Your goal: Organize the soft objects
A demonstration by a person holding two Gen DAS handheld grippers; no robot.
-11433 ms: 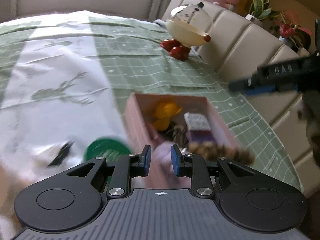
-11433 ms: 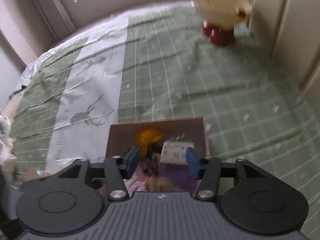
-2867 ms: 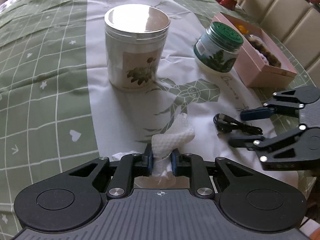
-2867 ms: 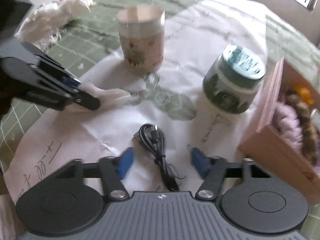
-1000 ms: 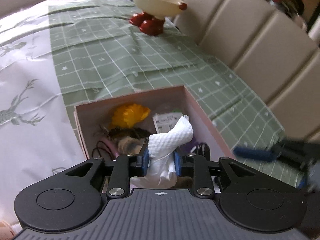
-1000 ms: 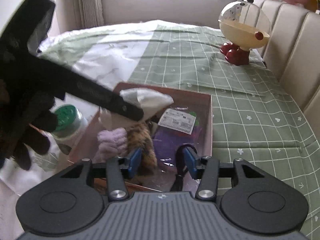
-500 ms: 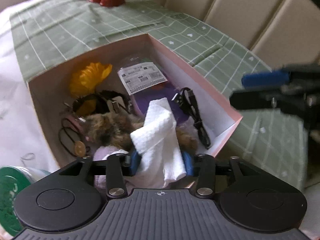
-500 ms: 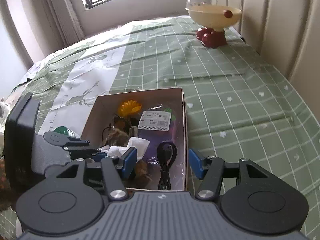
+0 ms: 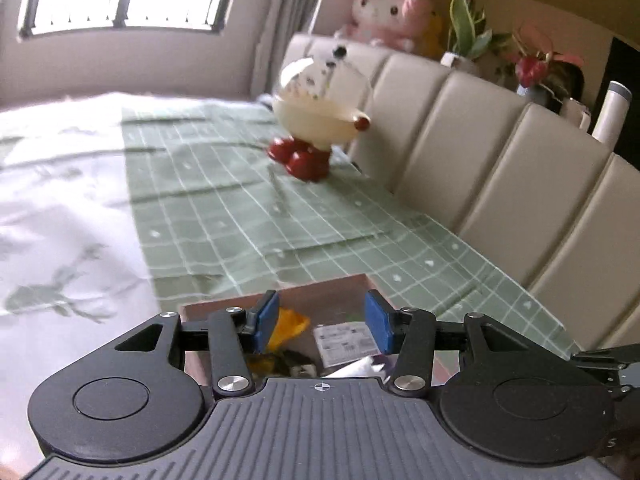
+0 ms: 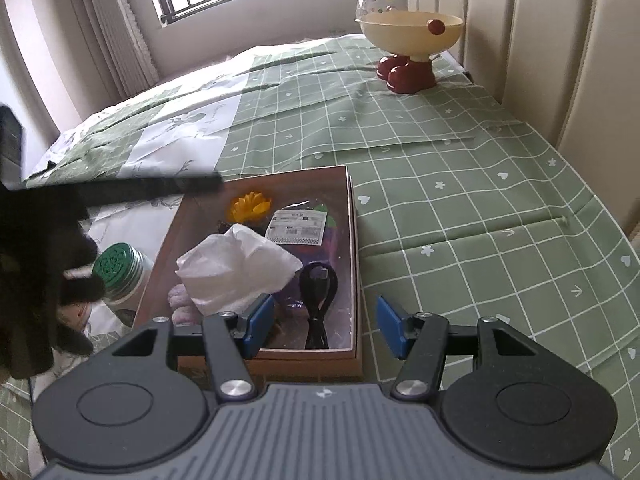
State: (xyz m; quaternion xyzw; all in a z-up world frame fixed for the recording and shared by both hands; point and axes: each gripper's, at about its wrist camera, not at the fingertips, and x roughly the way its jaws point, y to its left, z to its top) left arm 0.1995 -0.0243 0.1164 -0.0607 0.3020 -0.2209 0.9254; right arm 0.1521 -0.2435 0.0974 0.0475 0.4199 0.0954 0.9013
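Observation:
A pink cardboard box [image 10: 354, 264] lies on the green checked tablecloth. In it lie a white cloth [image 10: 236, 270], a coiled black cable [image 10: 318, 296], a yellow flower [image 10: 250, 208], a labelled purple packet [image 10: 298, 226] and a pink fuzzy item [image 10: 180, 300]. My right gripper [image 10: 325, 330] is open and empty above the box's near edge. My left gripper [image 9: 322, 322] is open and empty above the box [image 9: 332, 286]; it also shows as a dark blurred shape in the right wrist view [image 10: 120, 190].
A green-lidded jar [image 10: 120, 270] stands left of the box. A cream globe figure with red feet [image 10: 412, 40] stands at the far end of the table. Beige padded seat backs [image 9: 500, 176] run along the right side, with a pink plush [image 9: 384, 16] and plants behind.
My left gripper has let go of the white cloth, which now lies in the box, and has lifted and tilted up. My right gripper has stayed open near the box.

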